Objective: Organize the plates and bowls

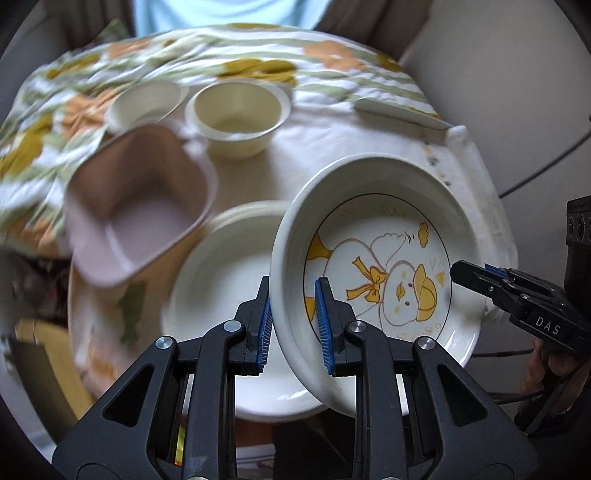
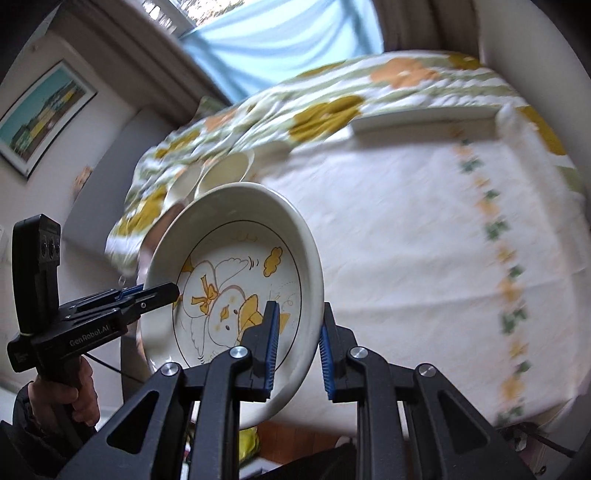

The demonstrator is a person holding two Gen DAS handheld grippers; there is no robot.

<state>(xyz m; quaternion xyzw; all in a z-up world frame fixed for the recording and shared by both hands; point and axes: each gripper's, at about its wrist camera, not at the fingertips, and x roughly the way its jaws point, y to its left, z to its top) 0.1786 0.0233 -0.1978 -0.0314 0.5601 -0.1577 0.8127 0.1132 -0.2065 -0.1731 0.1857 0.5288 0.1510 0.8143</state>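
Observation:
A white deep plate with a yellow duck drawing [image 1: 388, 258] is held tilted in the air above the table; it also shows in the right wrist view [image 2: 236, 280]. My left gripper [image 1: 293, 321] is shut on its left rim. My right gripper [image 2: 297, 347] is shut on its right rim and shows from the side in the left wrist view [image 1: 480, 277]. A plain white plate [image 1: 221, 295] lies on the table under the left gripper. A pink square bowl [image 1: 136, 206] and two cream bowls [image 1: 236, 114] [image 1: 147, 101] stand behind it.
A flat white rectangular dish [image 1: 399, 110] lies at the table's far right; it also shows in the right wrist view [image 2: 424, 120]. The round table carries a floral cloth [image 2: 424, 240]. A person in a light blue top [image 1: 221, 11] sits behind the table.

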